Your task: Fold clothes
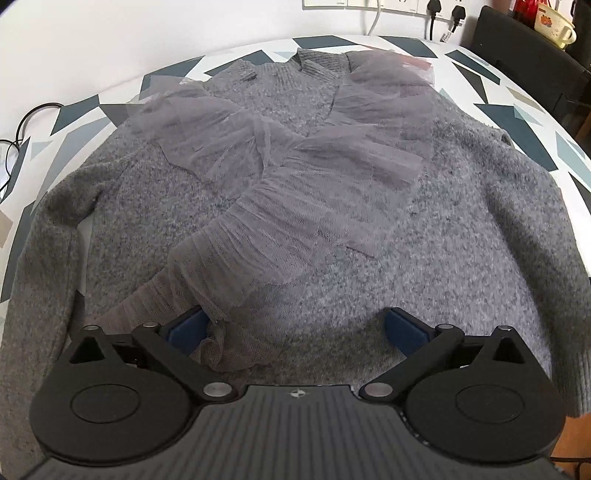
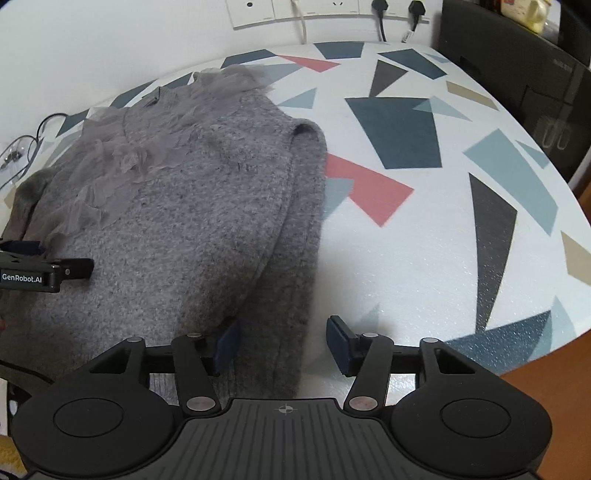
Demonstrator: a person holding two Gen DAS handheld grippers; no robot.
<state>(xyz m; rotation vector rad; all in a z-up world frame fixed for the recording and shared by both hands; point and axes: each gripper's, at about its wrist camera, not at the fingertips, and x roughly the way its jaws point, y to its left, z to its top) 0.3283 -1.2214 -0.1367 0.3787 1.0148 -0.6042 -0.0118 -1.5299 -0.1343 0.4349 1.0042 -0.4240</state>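
A grey knit sweater (image 1: 424, 229) lies flat, front up, on the patterned table (image 1: 517, 122). Sheer grey tulle ruffles (image 1: 295, 177) run down its chest. My left gripper (image 1: 295, 326) is open wide over the sweater's near hem, and the ruffle's lower end brushes its left pad. In the right wrist view the sweater (image 2: 177, 221) fills the left side, with its right sleeve (image 2: 299, 240) lying along the body. My right gripper (image 2: 284, 343) is open with the sleeve's lower part between its pads, which do not press on it. A left gripper finger (image 2: 79, 267) shows at the left edge.
Wall sockets (image 2: 295, 11) with plugs and cords sit behind the table. Thin cables (image 1: 22, 125) lie at the far left. A black cabinet (image 2: 517, 74) stands at the right, with a mug (image 1: 554, 26) on it. Bare patterned tabletop (image 2: 443, 240) extends right to a rounded edge above wooden floor (image 2: 554, 373).
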